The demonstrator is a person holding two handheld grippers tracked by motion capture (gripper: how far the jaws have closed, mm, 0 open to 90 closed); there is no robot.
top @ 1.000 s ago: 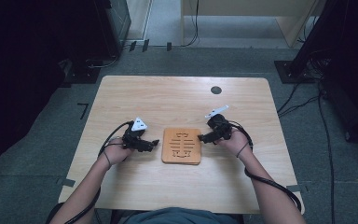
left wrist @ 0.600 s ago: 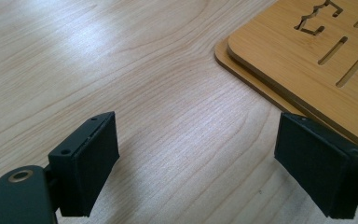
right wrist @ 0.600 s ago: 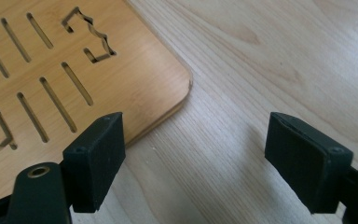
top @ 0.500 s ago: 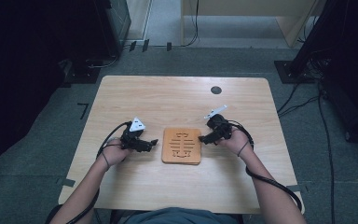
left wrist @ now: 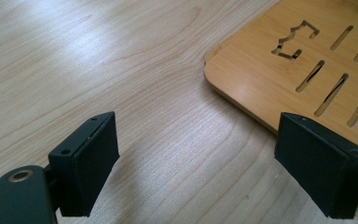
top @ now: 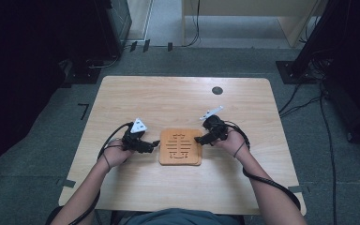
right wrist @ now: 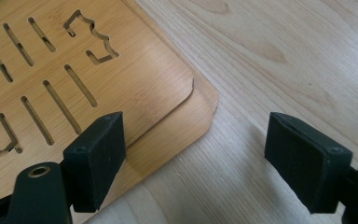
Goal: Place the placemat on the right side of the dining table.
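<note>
Between open left tongs [top: 155, 143] and right tongs [top: 198, 139], two stacked slotted boards [top: 180, 146].

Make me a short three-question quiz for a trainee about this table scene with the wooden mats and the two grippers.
1. True or false: the right gripper is clamped shut on the wooden mats.
2. How many slotted wooden mats lie in the stack by the right gripper view: A one, B two, C four?
3. Which part of the stack does the left gripper face?

Key
1. False. Its jaws stand open over a corner of the stack, pressing on nothing.
2. B. An upper mat lies slightly askew on a lower mat.
3. Its edge near a rounded corner; the jaws are open, with bare table between them.
</note>
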